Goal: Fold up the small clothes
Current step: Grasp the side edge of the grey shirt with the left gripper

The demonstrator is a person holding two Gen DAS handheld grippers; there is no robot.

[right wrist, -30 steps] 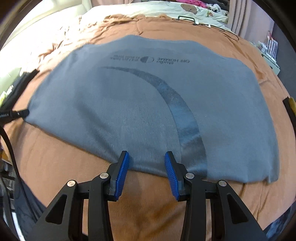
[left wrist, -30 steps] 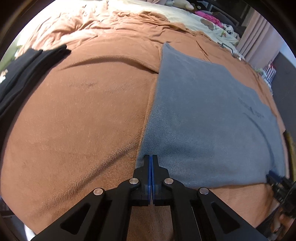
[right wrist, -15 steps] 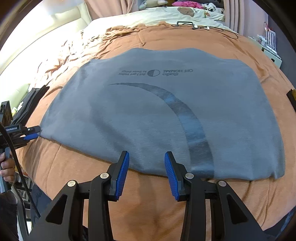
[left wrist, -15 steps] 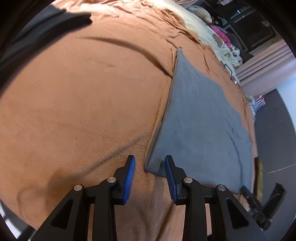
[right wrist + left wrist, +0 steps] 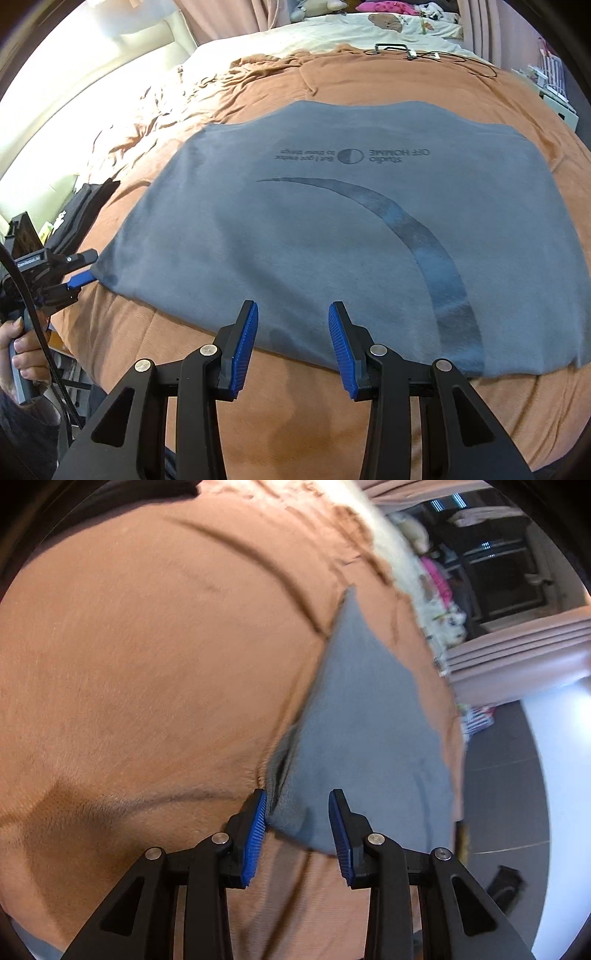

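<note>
Grey tee (image 5: 332, 229), mirrored print "studio OFF HOMME", on bed.

The shirt (image 5: 332, 229) is grey-blue, with a dark curved stripe and dark letters printed across it. It lies on an orange-brown blanket (image 5: 332, 424). At the top of the right wrist view the bedding (image 5: 332, 33) is cream, with a pink thing (image 5: 384, 6) on it. At the left edge is a black pile (image 5: 83, 210), maybe clothes. Both grippers are black with bright blue pads (image 5: 242, 350). In the left wrist view, at the upper right, hang dusty pink curtains (image 5: 517, 653).
</note>
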